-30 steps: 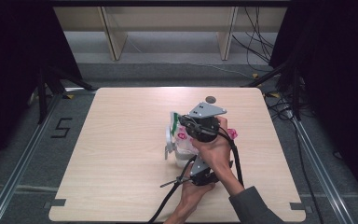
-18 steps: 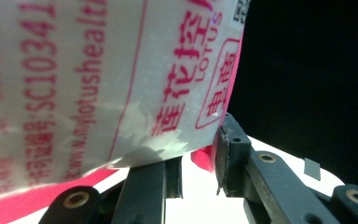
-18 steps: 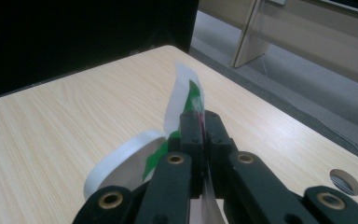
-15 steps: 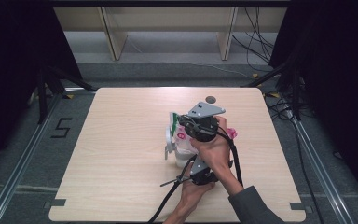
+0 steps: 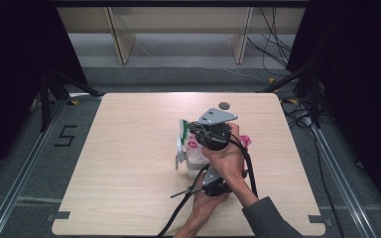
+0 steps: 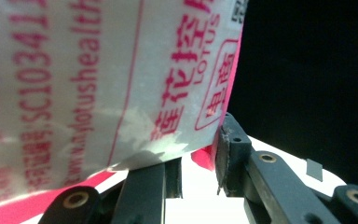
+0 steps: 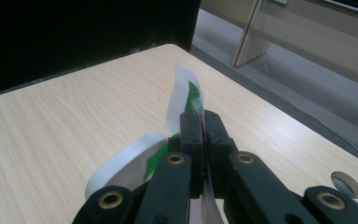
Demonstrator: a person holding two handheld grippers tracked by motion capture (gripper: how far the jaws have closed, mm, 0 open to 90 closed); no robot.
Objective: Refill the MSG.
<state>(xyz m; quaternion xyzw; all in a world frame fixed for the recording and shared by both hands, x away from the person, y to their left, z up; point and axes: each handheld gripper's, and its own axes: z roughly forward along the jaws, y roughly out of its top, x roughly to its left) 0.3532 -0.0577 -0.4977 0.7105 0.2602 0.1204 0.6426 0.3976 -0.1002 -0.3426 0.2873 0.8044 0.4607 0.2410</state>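
High view: a light wooden table (image 5: 129, 163) with a person's two forearms coming in from the bottom edge, crossing near the middle right. The right gripper (image 5: 209, 136), topped by a grey three-cornered plate, sits over a white cup-like container (image 5: 191, 156) with red print, which stands just right of the table's centre. A thin white and green foil lid (image 5: 182, 130) rises from its far left rim, peeled up and pointing away from the person. The left gripper (image 5: 209, 181) lies nearer the person, low against the container's near side; hands and cables hide most of the container, so its long axis is hard to judge, though it looks roughly upright.

Left gripper view: the container's white wall (image 6: 98, 79), printed with red lettering running sideways, is cut off at the top and left. The two black jaws pinch its lower edge between them.

Right gripper view: the jaws are pressed together on the foil lid (image 7: 186, 95), whose curled tip stands up beyond them. The white rim (image 7: 121, 158) curves below, partly hidden by the jaws.
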